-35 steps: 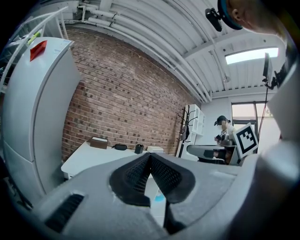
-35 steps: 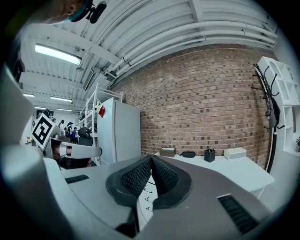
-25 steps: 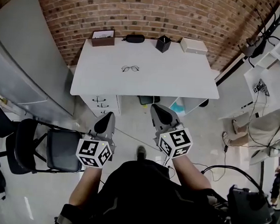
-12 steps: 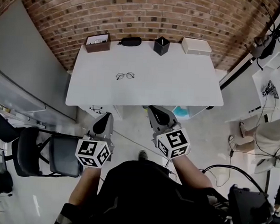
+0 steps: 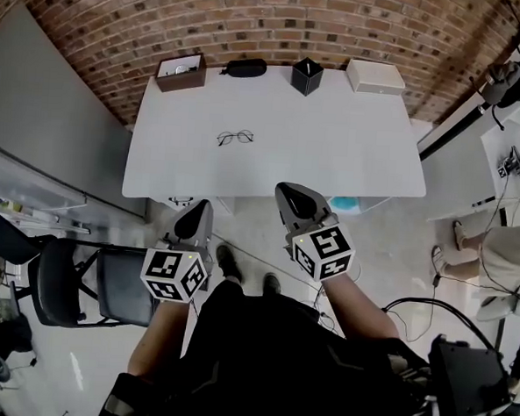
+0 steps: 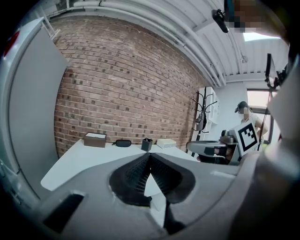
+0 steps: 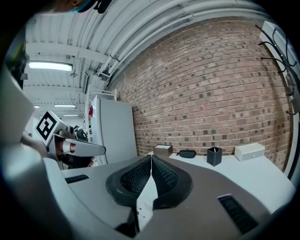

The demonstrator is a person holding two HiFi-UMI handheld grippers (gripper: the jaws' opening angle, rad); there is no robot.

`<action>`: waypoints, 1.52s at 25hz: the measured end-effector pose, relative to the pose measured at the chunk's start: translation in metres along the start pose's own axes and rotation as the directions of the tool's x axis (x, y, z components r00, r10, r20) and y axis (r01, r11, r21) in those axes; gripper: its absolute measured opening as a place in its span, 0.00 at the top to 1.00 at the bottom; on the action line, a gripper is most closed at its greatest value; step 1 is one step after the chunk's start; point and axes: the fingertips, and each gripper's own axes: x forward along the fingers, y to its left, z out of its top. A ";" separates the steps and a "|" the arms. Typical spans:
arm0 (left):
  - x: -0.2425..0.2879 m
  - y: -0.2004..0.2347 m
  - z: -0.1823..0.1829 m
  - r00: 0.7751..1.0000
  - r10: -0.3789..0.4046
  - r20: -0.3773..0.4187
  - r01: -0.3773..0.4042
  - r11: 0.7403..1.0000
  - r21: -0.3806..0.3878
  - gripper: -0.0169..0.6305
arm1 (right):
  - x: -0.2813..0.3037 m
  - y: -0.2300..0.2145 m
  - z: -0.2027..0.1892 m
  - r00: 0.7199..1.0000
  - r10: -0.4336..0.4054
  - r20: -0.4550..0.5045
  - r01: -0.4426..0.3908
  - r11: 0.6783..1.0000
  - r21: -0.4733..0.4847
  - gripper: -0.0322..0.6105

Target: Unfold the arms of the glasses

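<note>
2 grippers, 1 in each of the person's hands, both held over the floor short of the surface's near edge.

- Left gripper: jaws pressed fully together, nothing between them.
- Right gripper: jaws also closed flat against each other, empty; its tip lies nearer the surface edge than the left one's.

1 white surface, set against a brick wall.

1 pair of glasses: thin dark wire frame, lying alone on the left-centre of the surface, well apart from both grippers. Too small to tell whether the arms are folded.

4 items along the surface's far edge, left to right:
- 1 brown box
- 1 black case
- 1 black cup
- 1 white box

1 black chair on the floor at the person's left.
</note>
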 end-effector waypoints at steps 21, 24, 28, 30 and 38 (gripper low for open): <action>0.141 0.150 -0.035 0.978 -0.112 -0.179 0.095 0.990 -0.100 0.96 | 0.170 -0.048 -0.044 0.967 -0.139 -0.213 0.144 0.990 0.008 0.94; 0.160 0.161 -0.053 0.964 -0.140 -0.227 0.118 0.987 -0.108 0.96 | 0.187 -0.054 -0.062 0.953 -0.167 -0.254 0.173 0.985 0.002 0.94; 0.181 0.176 -0.079 0.952 -0.123 -0.279 0.089 0.987 -0.134 0.96 | 0.207 -0.065 -0.092 0.930 -0.168 -0.328 0.176 0.984 -0.005 0.94; 0.191 0.180 -0.091 0.946 -0.119 -0.302 0.081 0.987 -0.136 0.96 | 0.217 -0.072 -0.105 0.923 -0.161 -0.351 0.170 0.985 -0.005 0.93; 0.243 0.191 -0.133 0.914 -0.081 -0.397 0.019 0.987 -0.157 0.96 | 0.264 -0.108 -0.161 0.885 -0.108 -0.453 0.118 0.993 -0.005 0.93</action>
